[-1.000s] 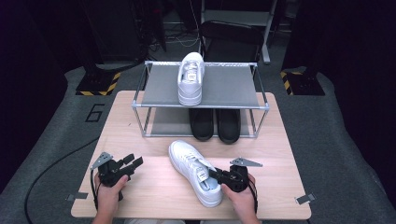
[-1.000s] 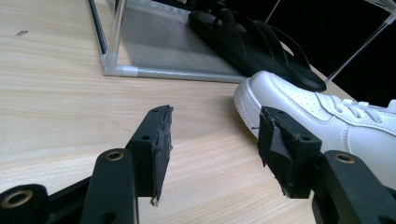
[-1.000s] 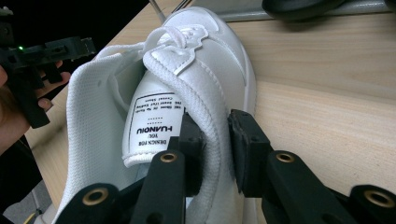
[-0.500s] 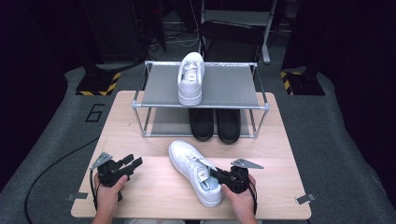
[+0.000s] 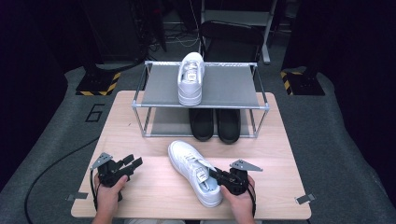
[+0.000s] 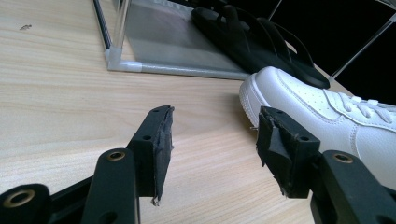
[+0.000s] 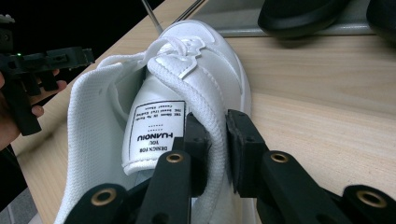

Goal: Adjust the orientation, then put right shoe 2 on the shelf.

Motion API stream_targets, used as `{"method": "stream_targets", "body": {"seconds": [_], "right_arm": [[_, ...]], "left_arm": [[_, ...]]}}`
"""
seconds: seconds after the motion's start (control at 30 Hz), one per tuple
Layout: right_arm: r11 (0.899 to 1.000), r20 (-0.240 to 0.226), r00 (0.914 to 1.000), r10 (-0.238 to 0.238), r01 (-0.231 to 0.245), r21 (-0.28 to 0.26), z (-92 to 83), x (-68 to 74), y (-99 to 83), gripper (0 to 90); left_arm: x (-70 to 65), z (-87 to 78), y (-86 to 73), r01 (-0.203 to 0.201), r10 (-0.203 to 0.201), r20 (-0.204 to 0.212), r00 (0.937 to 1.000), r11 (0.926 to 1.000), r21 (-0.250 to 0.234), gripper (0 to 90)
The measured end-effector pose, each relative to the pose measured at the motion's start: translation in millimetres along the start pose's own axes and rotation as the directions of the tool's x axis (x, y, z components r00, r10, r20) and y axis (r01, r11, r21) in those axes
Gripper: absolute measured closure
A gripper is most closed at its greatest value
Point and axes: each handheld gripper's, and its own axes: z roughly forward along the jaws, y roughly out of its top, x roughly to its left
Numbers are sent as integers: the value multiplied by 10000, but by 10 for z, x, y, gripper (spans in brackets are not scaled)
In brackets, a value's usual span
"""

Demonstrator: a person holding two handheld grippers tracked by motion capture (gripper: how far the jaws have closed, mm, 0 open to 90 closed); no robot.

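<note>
A white sneaker lies on the wooden table, toe toward the rack. My right gripper is at its heel end, shut on the padded side wall of the sneaker's opening. In the right gripper view one pad sits inside the sneaker beside the labelled tongue and the other outside, around the right gripper's midpoint. My left gripper rests on the table to the left, open and holding nothing. The left gripper view has its midpoint short of the sneaker's toe, not touching it.
A two-level metal rack stands at the back of the table. A second white sneaker sits on its top shelf, and a pair of black shoes on the lower level. The left gripper shows far left in the right gripper view.
</note>
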Motion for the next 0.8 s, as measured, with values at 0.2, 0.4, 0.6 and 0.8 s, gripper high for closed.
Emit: {"method": "stream_targets", "body": {"seconds": [0.2,0.4,0.6,0.8], "right_arm": [[9998,-79,9999,96,-98,-191,-20,5,-29,794],[9984,-132,9994,313,-319,-462,-37,-3,-58,798],[9966,-8,9994,336,-336,-758,-81,16,-32,798],[9946,-104,9998,144,-154,-1030,-139,49,15,797]], "left_arm": [[12,-1,-7,52,-52,-42,10000,10000,-5,455],[26,7,-14,71,-71,-52,10000,10000,-35,456],[28,-6,-12,52,-52,-41,10000,10000,-26,456],[28,-6,-12,36,-36,-56,10000,10000,-5,456]]}}
